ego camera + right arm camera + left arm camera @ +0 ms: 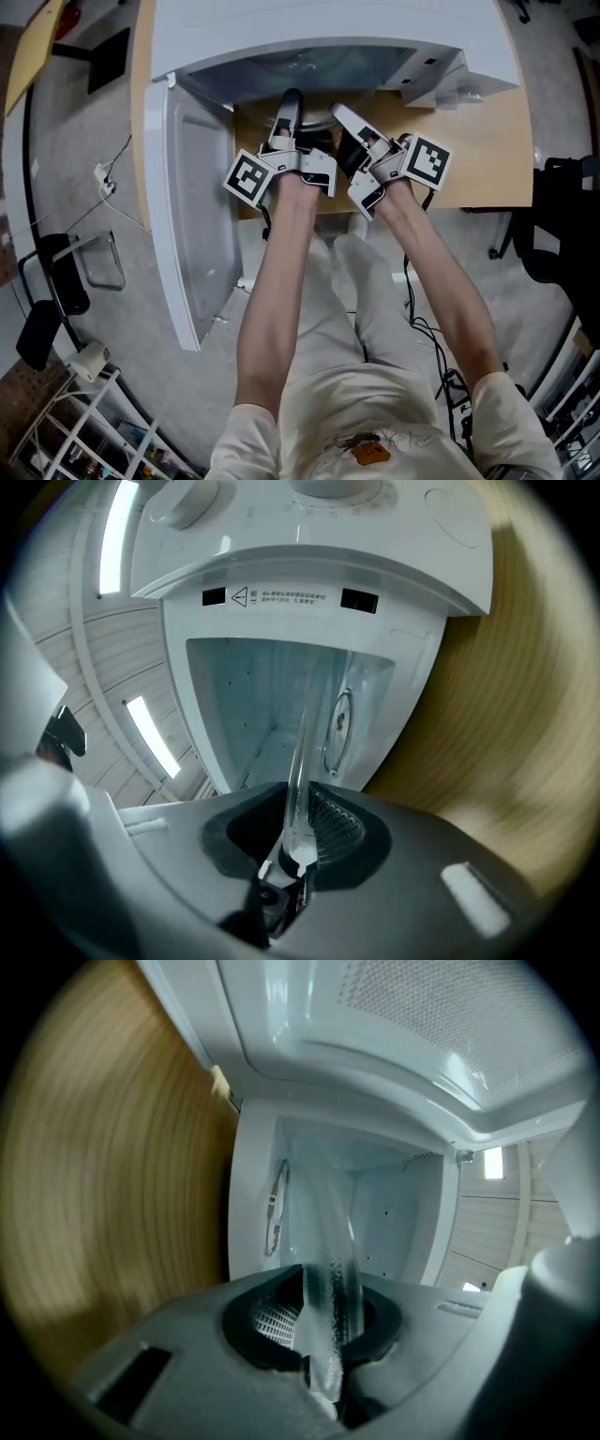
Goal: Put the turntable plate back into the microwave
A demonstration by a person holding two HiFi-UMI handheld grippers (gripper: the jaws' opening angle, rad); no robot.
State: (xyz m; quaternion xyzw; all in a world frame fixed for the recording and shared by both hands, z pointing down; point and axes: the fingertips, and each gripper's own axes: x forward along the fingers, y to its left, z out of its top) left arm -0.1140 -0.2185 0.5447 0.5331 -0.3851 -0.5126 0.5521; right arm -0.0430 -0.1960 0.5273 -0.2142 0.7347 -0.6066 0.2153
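Note:
The clear glass turntable plate (pixel 326 1288) stands edge-on between the dark pads of my left gripper (pixel 319 1335), which is shut on its rim. My right gripper (pixel 295 841) is shut on the opposite rim of the plate (pixel 298 780). In the head view both grippers, left (pixel 291 101) and right (pixel 342 117), point side by side at the mouth of the white microwave (pixel 309 66). The glass between them there is hard to make out. The open cavity (pixel 267 691) lies straight ahead, its floor bare where I can see it.
The microwave door (pixel 192 216) hangs open to the left, past the edge of the wooden table (pixel 478 141). The control panel with knobs (pixel 309 499) is beside the cavity. A black chair (pixel 562 225) stands at the right and a wire rack (pixel 75 422) at the lower left.

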